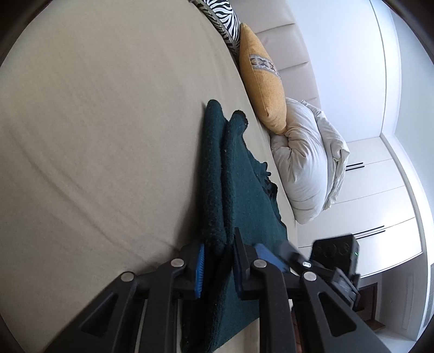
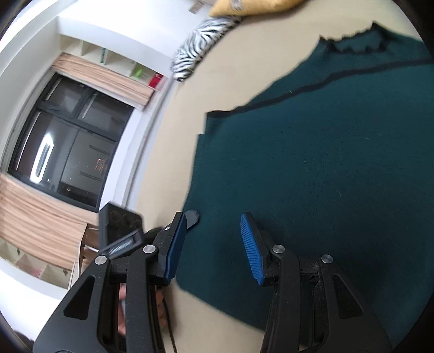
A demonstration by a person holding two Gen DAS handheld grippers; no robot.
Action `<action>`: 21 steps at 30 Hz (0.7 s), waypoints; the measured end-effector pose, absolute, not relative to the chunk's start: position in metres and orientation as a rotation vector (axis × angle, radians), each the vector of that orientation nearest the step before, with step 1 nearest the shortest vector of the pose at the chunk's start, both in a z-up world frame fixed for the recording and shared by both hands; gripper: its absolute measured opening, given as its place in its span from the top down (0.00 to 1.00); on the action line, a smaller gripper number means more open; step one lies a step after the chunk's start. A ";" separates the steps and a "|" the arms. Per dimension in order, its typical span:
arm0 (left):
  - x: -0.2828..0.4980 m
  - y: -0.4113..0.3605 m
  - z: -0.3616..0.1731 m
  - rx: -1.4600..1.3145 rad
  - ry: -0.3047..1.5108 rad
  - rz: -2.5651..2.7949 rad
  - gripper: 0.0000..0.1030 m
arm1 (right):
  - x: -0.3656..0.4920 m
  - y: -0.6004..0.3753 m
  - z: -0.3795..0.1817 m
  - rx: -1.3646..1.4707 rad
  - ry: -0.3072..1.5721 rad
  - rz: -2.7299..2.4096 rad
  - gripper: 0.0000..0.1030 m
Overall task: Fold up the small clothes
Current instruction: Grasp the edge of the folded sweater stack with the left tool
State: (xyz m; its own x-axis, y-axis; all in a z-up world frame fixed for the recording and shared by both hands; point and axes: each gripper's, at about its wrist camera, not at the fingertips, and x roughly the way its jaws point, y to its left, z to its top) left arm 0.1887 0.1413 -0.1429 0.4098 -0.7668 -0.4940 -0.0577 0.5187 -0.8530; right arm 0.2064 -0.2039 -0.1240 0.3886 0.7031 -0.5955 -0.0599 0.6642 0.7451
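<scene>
A dark teal knit sweater (image 2: pixel 325 163) lies on the beige bed sheet (image 1: pixel 95 122), its collar at the far end. In the left wrist view the sweater (image 1: pixel 238 190) stretches away from me with a sleeve folded along it. My left gripper (image 1: pixel 217 268) has its blue pads closed on a fold of the sweater's edge. My right gripper (image 2: pixel 214 244) is open, its jaws apart just above the sweater's near edge, holding nothing. The other gripper's body (image 1: pixel 333 249) shows at the right in the left wrist view.
A mustard cushion (image 1: pixel 263 81), a zebra-print cushion (image 1: pixel 219 16) and a white pillow (image 1: pixel 306 160) line the padded headboard. White drawers (image 1: pixel 379 190) stand beyond the bed. A dark window (image 2: pixel 67 141) with wooden blinds is beside the bed.
</scene>
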 end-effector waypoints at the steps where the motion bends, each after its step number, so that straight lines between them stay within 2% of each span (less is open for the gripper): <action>1: 0.189 0.141 -0.143 -0.927 1.072 -0.535 0.83 | 0.213 -0.202 -0.134 0.700 1.109 0.512 0.63; 4: 0.190 0.138 -0.141 -0.898 1.073 -0.526 0.83 | 0.220 -0.203 -0.154 0.713 1.131 0.502 0.69; 8: 0.191 0.130 -0.130 -0.852 1.076 -0.510 0.83 | 0.222 -0.207 -0.156 0.730 1.127 0.520 0.69; 12: 0.192 0.109 -0.098 -0.753 1.053 -0.518 0.83 | 0.223 -0.237 -0.148 0.871 1.095 0.545 0.61; 15: 0.194 0.082 -0.075 -0.680 1.038 -0.546 0.83 | 0.219 -0.275 -0.137 0.956 1.029 0.543 0.60; 16: 0.195 0.068 -0.066 -0.644 1.034 -0.558 0.83 | 0.218 -0.282 -0.137 0.978 1.024 0.551 0.60; 18: 0.196 0.037 -0.053 -0.574 1.033 -0.580 0.83 | 0.216 -0.306 -0.136 1.020 1.008 0.557 0.51; 21: 0.196 -0.019 -0.043 -0.489 1.036 -0.632 0.83 | 0.213 -0.348 -0.136 1.104 0.970 0.544 0.47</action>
